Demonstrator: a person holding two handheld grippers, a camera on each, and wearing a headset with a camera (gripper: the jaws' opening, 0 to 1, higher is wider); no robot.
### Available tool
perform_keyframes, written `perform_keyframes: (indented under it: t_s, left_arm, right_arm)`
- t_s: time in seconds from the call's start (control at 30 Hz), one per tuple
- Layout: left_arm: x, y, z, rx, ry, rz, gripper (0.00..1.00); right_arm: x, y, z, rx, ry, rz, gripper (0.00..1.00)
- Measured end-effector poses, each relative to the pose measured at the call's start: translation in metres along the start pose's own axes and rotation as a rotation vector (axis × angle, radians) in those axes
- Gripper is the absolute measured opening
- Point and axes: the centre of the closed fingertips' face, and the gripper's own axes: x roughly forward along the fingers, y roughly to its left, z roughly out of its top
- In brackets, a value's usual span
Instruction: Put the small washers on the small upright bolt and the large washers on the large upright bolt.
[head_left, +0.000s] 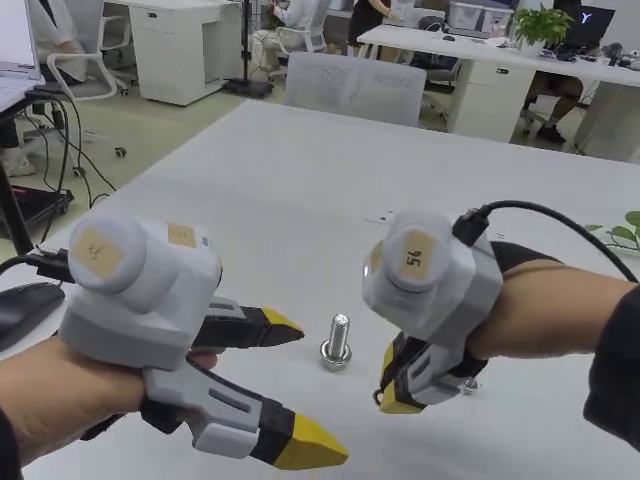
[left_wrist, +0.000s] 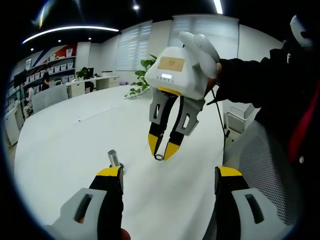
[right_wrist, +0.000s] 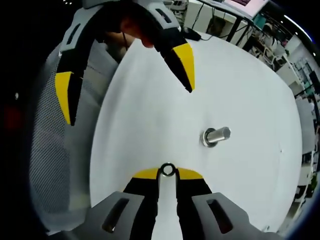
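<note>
An upright silver bolt (head_left: 337, 338) stands on the white table (head_left: 300, 180), with a washer around its base. My right gripper (head_left: 393, 402) points down just right of the bolt and is shut on a small metal washer (right_wrist: 168, 170), pinched at the very tips and held above the table. My left gripper (head_left: 322, 395) lies low at the left with its yellow-tipped jaws wide apart and nothing between them. In the left gripper view the right gripper (left_wrist: 164, 150) hangs ahead with the washer (left_wrist: 159, 156), and the bolt (left_wrist: 115, 159) stands by the left jaw.
A small metal piece (head_left: 469, 384) lies on the table under my right hand. A grey chair (head_left: 350, 88) stands at the table's far edge. Plant leaves (head_left: 625, 230) reach in at the right. A computer mouse (head_left: 25, 305) and cables sit at the left.
</note>
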Motion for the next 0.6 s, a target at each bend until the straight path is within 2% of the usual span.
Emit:
perform_keyframes:
  t_s: [0.37,0.6]
  left_arm:
    - [0.006,-0.001,0.005,0.009,-0.001,-0.012,0.74]
    - [0.009,-0.003,0.005,0.013,0.004,-0.021,0.74]
  right_arm:
    - [-0.03,-0.018,-0.017,0.045,-0.01,-0.061,0.13]
    - [-0.043,-0.028,-0.032,0.08,-0.007,-0.09,0.13]
